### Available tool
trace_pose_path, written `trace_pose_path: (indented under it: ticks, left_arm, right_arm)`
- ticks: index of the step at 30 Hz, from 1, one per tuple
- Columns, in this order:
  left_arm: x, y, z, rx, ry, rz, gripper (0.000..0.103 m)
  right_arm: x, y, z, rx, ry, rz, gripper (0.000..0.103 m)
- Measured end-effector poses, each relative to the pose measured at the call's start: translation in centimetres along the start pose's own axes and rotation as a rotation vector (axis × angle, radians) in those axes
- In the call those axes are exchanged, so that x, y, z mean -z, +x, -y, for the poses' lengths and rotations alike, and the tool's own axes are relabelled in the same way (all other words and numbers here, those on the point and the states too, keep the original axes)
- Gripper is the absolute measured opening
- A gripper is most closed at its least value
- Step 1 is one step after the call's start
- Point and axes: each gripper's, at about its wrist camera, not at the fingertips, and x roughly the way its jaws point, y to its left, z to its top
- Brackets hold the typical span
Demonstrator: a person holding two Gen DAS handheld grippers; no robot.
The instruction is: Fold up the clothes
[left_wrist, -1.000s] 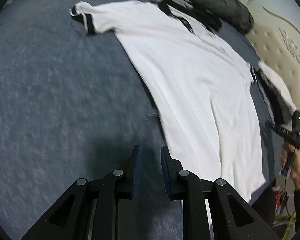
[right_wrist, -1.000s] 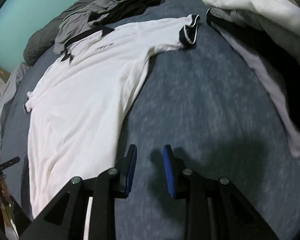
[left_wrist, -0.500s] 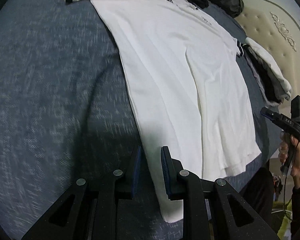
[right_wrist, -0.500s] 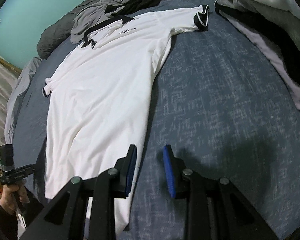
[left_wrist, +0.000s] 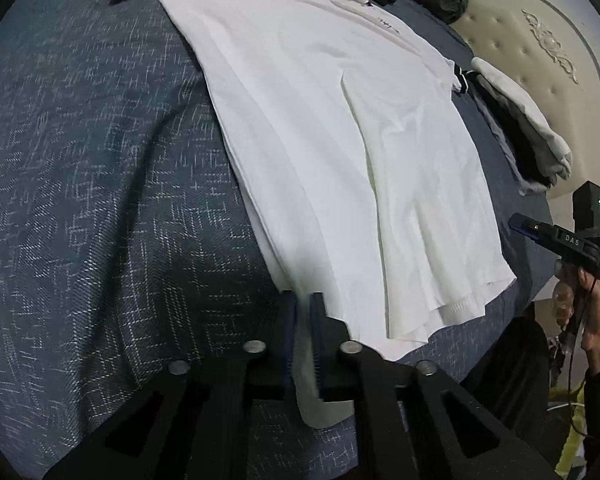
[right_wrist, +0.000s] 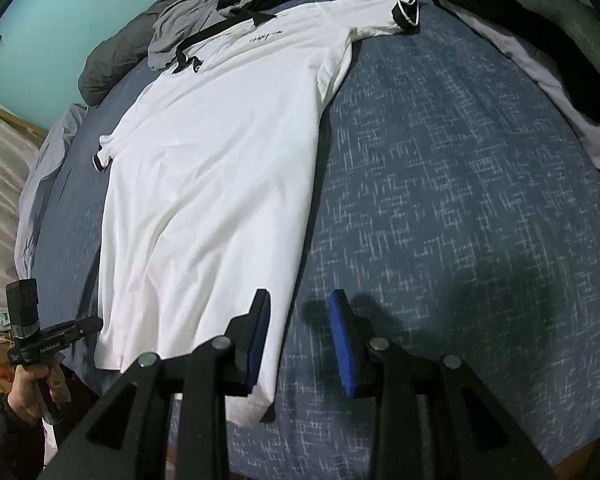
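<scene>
a: where's the white polo shirt (right_wrist: 216,184)?

b: spread flat, front up, on the dark blue bedspread (right_wrist: 440,208). from the right wrist camera its black collar points to 12 o'clock and the hem comes down to about 7 o'clock.

a: and the left gripper (left_wrist: 303,332)?

b: low at the hem's corner, fingers pointing along the shirt's side edge toward 12. the jaws are drawn almost together with a strip of white fabric between the pads, so it is pinching the hem corner. in the right wrist view the same tool shows at 8 o'clock, held upright in a hand (right_wrist: 36,388) off the bed's edge.

a: the right gripper (right_wrist: 302,340)?

b: jaws spread wide. its left pad sits over the shirt's other hem corner, the right pad over bare bedspread; nothing is held. from the left wrist camera it appears at 3 o'clock, tilted up, gripped by a hand (left_wrist: 580,304) with a dark sleeve below.

a: anything else?

b: a stack of folded clothes (right_wrist: 540,20) at 1 o'clock in the right view, a grey garment (right_wrist: 204,20) just behind the collar, and a cream tufted headboard (left_wrist: 540,60) at 2 o'clock in the left view.
</scene>
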Motion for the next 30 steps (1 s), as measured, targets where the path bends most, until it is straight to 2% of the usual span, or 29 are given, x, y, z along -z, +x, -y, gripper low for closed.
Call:
trace_pose_path:
  ticks: [8, 17, 22, 30]
  left_arm:
    - [0.0, -3.7, -0.3, -0.010, 0.031, 0.086, 0.002]
    - [-0.9, -9.2, -5.4, -0.073, -0.044, 0.176, 0.002]
    - [-1.3, -10.4, -7.1, -0.092, -0.087, 0.208, 0.002]
    - [-2.4, -11.2, -7.1, -0.114, -0.084, 0.233, 0.002]
  right_arm:
    - [0.3, -0.2, -0.4, -0.002, -0.013, -0.003, 0.030]
    - [0.5, 0.1, -1.0, -0.006, -0.031, -0.020, 0.030]
    - [0.6, 0.2, -1.1, -0.001, -0.034, -0.026, 0.030]
    - [1.1, 0.4, -1.4, 0.007, -0.041, -0.047, 0.030]
